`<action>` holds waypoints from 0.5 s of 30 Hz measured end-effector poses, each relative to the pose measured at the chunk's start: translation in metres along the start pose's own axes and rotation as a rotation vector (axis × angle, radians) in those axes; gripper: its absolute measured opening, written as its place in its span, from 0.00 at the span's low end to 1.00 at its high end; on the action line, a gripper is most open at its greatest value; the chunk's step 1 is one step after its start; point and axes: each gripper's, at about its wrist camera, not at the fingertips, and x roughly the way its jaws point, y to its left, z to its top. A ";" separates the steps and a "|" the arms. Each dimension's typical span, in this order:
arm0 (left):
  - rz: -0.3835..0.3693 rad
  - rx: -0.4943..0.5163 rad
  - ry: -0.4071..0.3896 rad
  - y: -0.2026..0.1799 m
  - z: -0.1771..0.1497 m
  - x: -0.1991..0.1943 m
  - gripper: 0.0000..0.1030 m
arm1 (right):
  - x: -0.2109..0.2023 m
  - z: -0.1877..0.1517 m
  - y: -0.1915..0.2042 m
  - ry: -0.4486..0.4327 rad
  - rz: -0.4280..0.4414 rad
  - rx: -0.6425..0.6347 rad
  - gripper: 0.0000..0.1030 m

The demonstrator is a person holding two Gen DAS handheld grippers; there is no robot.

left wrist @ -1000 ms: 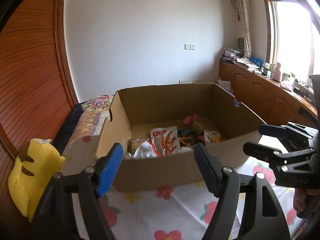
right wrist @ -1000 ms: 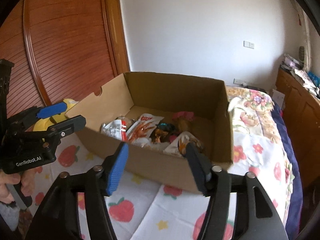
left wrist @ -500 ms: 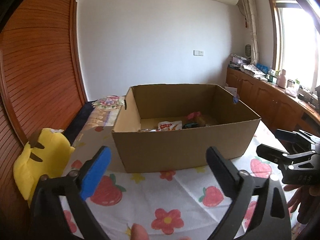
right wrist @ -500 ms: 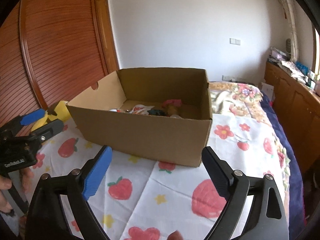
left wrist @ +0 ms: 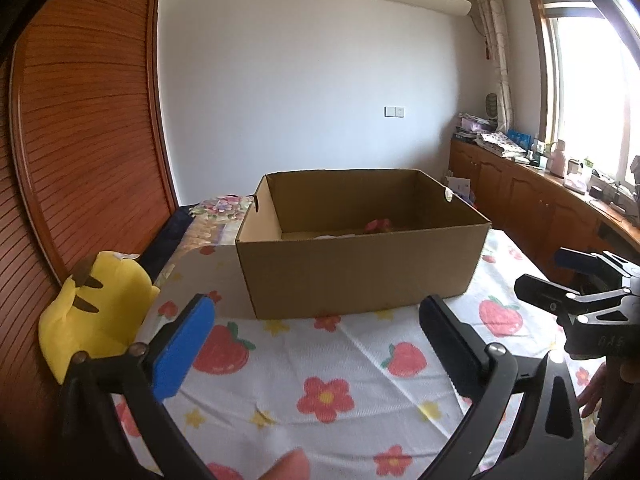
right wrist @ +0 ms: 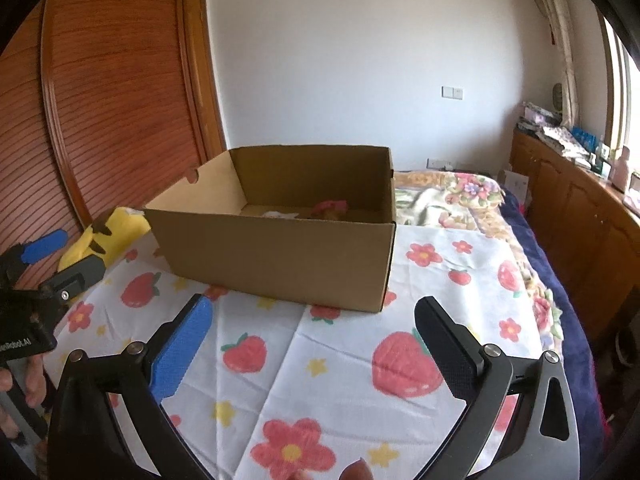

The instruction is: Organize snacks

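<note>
An open cardboard box stands on a bed covered with a strawberry-and-flower cloth; it also shows in the right wrist view. Only the tops of the snacks show over its near wall: a pink packet and a white one. My left gripper is open and empty, low over the cloth in front of the box. My right gripper is open and empty, likewise in front of the box. Each gripper shows at the edge of the other's view.
A yellow plush toy lies at the left of the bed by the wooden wardrobe. A floral quilt lies behind the box. Wooden cabinets with clutter run under the window on the right.
Both grippers have pulled back and down from above the box, so the box now looks farther and its near wall hides most snacks. Both jaws stand wider open.
</note>
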 end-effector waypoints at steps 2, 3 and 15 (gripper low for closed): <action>-0.008 -0.001 -0.007 -0.002 -0.004 -0.011 1.00 | -0.010 -0.003 0.002 -0.007 -0.008 -0.002 0.99; -0.013 -0.004 -0.011 -0.003 -0.007 -0.018 1.00 | -0.014 -0.005 0.003 -0.011 -0.011 -0.004 0.99; -0.027 -0.010 -0.054 -0.016 -0.036 -0.088 1.00 | -0.086 -0.040 0.015 -0.069 -0.040 -0.012 1.00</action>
